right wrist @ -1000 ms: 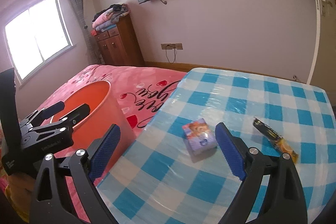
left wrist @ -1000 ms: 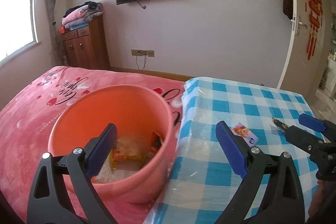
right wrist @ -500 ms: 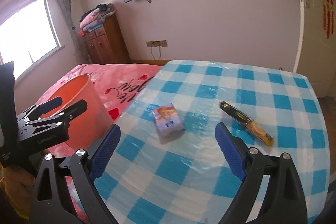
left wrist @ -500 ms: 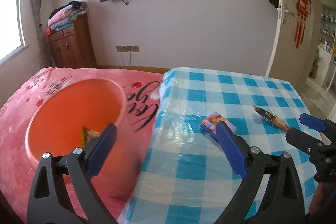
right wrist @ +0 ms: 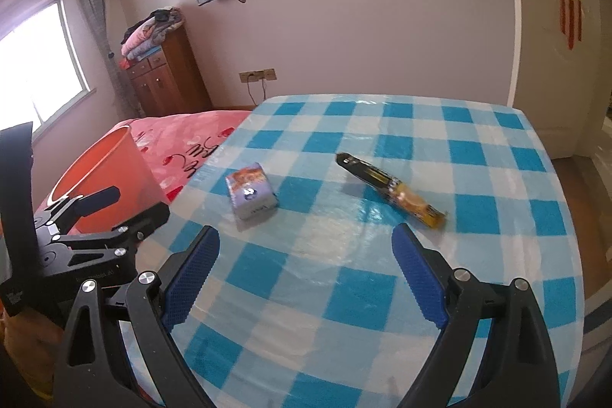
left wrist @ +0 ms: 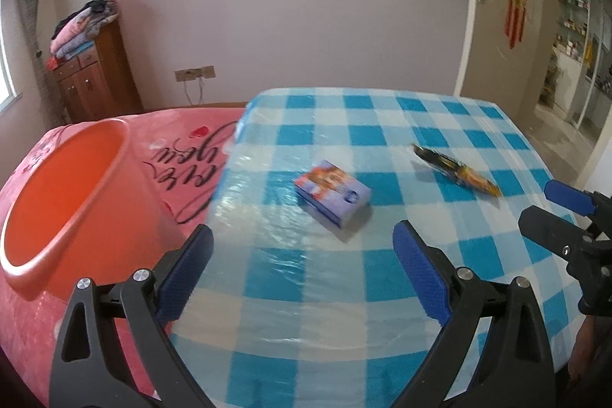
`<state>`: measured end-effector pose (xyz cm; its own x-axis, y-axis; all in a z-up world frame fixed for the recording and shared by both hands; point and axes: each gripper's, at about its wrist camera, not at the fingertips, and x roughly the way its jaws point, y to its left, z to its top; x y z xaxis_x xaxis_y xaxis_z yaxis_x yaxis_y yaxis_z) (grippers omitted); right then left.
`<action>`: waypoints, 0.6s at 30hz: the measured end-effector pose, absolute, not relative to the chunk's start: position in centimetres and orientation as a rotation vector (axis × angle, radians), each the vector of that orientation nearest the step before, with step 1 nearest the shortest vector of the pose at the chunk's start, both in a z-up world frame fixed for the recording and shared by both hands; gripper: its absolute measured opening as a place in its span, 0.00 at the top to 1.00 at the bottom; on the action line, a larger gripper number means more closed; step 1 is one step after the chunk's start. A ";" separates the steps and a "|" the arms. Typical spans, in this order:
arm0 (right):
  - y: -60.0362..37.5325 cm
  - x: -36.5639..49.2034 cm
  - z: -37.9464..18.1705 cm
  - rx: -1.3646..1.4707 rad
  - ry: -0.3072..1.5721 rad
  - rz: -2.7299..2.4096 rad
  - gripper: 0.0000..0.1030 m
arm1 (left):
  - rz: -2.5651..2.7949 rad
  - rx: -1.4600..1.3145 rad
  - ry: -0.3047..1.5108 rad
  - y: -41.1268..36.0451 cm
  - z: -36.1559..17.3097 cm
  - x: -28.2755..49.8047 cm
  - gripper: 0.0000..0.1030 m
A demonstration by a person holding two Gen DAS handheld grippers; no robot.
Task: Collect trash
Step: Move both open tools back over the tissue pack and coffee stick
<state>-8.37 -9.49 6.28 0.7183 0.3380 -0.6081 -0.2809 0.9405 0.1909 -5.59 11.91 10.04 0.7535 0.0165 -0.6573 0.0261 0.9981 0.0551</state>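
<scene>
Two pieces of trash on the checked tabletop (right wrist: 382, 293): small printed packet (left wrist: 332, 193) straight ahead of the left gripper (left wrist: 302, 255), between its wide-apart jaws' line of sight, long axis slanting from far-left to near-right; slim dark-and-yellow wrapper (right wrist: 390, 185) farther right, slanting the same way, nearer the right gripper (right wrist: 306, 257), likewise spread wide and empty. Packet probably the left side's pick, wrapper the right's. Orange bucket (left wrist: 65, 201) just left of the tabletop edge, on the pink bedspread (left wrist: 183, 155). Nothing between either gripper and its piece.
</scene>
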 end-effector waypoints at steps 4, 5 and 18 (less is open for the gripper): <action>-10.9 -8.5 5.6 0.102 0.700 0.330 0.12 | -0.032 0.078 0.739 10.2 9.1 -5.5 0.08; -11.2 -8.5 5.4 0.104 0.703 0.327 0.12 | -0.038 0.081 0.744 9.8 8.9 -5.5 0.08; -15.8 -7.8 2.7 0.138 0.748 0.273 0.12 | -0.135 0.102 0.819 5.1 5.7 -4.7 0.08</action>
